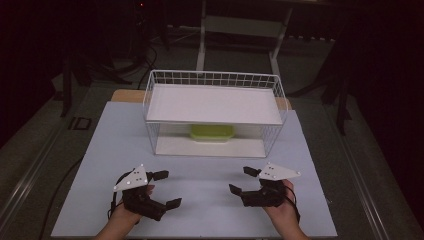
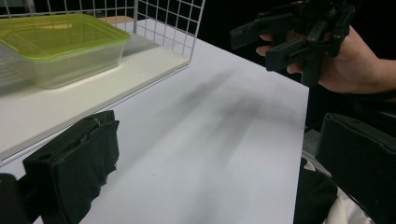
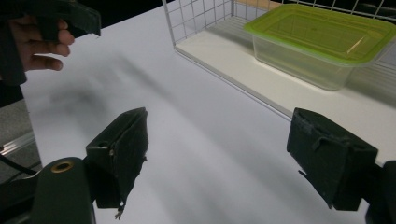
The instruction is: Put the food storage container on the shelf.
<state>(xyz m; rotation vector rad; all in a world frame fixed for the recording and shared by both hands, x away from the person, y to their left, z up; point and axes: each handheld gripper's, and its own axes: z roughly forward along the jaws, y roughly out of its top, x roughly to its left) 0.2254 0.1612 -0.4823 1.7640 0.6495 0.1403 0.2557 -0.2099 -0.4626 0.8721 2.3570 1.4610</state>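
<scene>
1. Nearest the person, the left gripper (image 1: 166, 189) is held low over the white table top (image 1: 210, 200), its jaws spread wide and grasping nothing. In the left gripper view the two black pads (image 2: 79, 163) stand far apart with bare board between them, which suggests a ready posture rather than a grip in progress.

2. Beside it, well apart, the right gripper (image 1: 243, 180) mirrors that pose: released, jaws wide, nothing between them. Each points inward and forward toward the middle of the table, so the two flank the same approach line.

3. Beyond both stands a white wire basket (image 1: 215, 79), set on its side so that its open face looks toward the person. A white shelf board (image 1: 212, 104) covers its top; a second white panel (image 1: 175, 146) forms its floor.

4. Farthest in, the clear container with a green lid (image 1: 212, 132) sits on that floor, toward the back and roughly central, lid on and upright. In the right gripper view it (image 3: 322, 42) lies just inside the mesh wall.

5. Judgement: the container is placed so that it can be reached only through the open front, beneath the shelf. The open, level grippers suit a low, two-sided reach; the shelf edge and wire rim are the likely snag points.
</scene>
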